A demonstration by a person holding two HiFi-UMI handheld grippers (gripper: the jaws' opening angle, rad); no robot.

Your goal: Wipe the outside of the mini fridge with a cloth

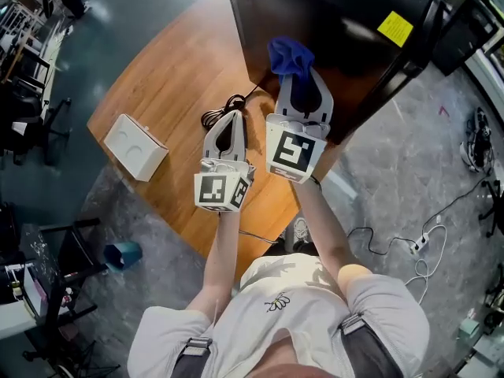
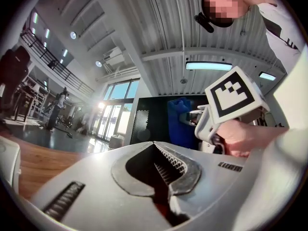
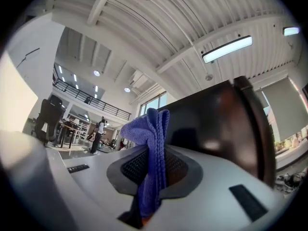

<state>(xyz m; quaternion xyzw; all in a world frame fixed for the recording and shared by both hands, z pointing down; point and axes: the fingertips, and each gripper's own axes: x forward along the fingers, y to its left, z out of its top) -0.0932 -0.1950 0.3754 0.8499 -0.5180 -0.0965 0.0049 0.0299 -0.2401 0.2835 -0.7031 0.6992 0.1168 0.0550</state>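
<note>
Cloth (image 3: 151, 153), prob. soft, light & floppy, pinched at its bunched middle in right hand-held gripper (image 3: 153, 171) at mini fridge (image 1: 331, 30) near corner, contact unclear; left hand-held gripper (image 2: 155, 153) pressed together, empty, just beside mini fridge, over desk (image 1: 169, 93).

Glossy mini fridge (image 1: 331, 22), rough-knit cloth (image 1: 290, 55)
</note>
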